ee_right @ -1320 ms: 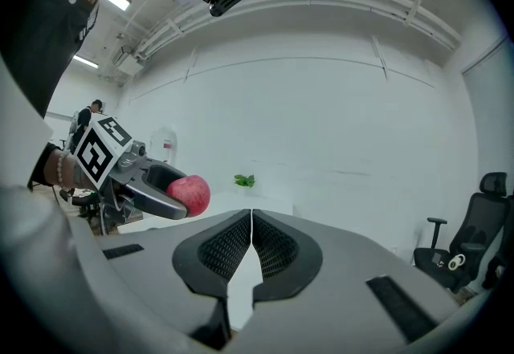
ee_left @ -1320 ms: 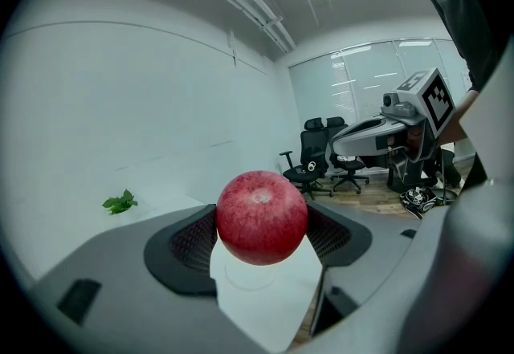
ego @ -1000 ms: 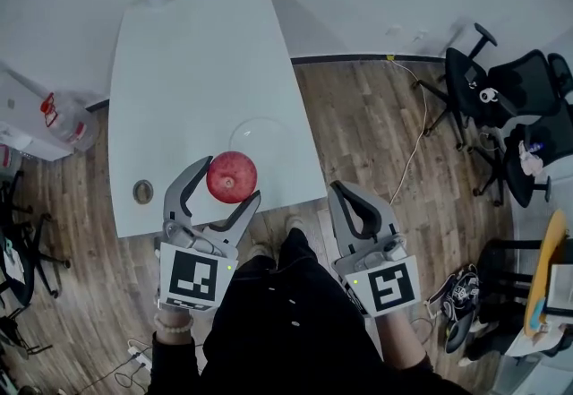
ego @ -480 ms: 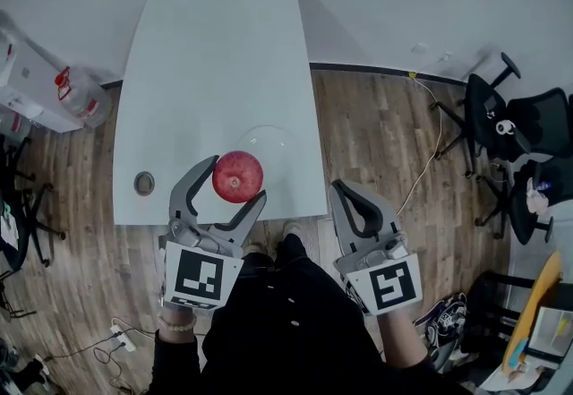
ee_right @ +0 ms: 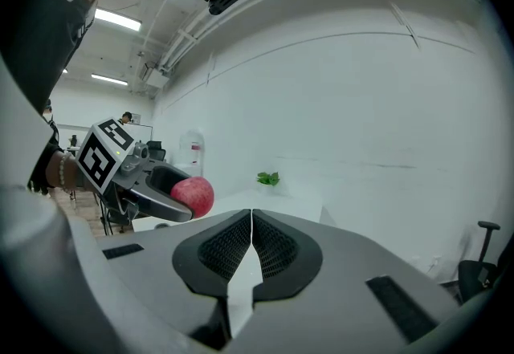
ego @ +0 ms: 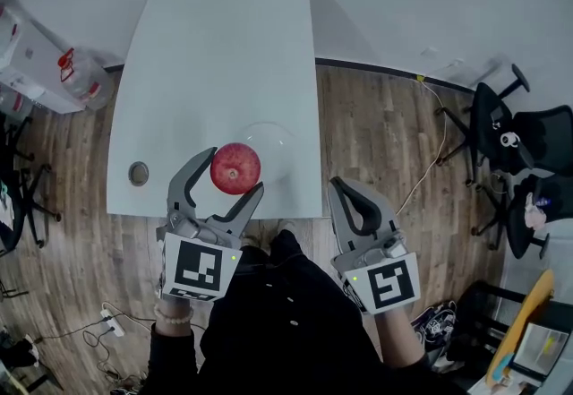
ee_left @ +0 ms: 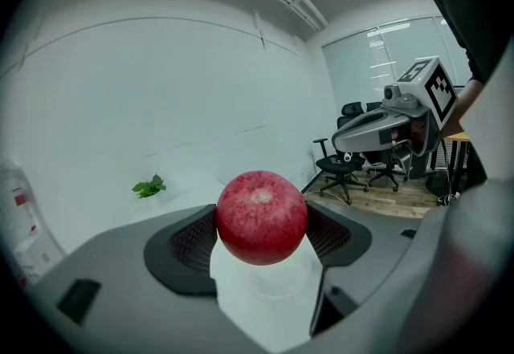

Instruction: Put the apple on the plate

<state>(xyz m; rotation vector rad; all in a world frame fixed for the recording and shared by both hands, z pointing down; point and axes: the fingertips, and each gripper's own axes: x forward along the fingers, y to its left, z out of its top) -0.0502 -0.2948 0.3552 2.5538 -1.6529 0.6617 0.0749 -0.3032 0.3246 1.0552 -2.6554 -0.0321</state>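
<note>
The left gripper [ego: 234,171], jaws clamped on the apple [ego: 235,168], is edging it closer above the plate [ego: 279,135], nearing release; the right gripper [ego: 342,190] is idling, closed and empty

No text, brand or number is reading clearly anywhere in this room. The left gripper [ego: 235,171] and the right gripper [ego: 340,189] are each carrying 1 cube printed only with black-and-white square marker patterns, which are spelling out no letters or digits. A red label is showing on the clear water jug [ego: 85,84] at the far left, too small to read.
</note>
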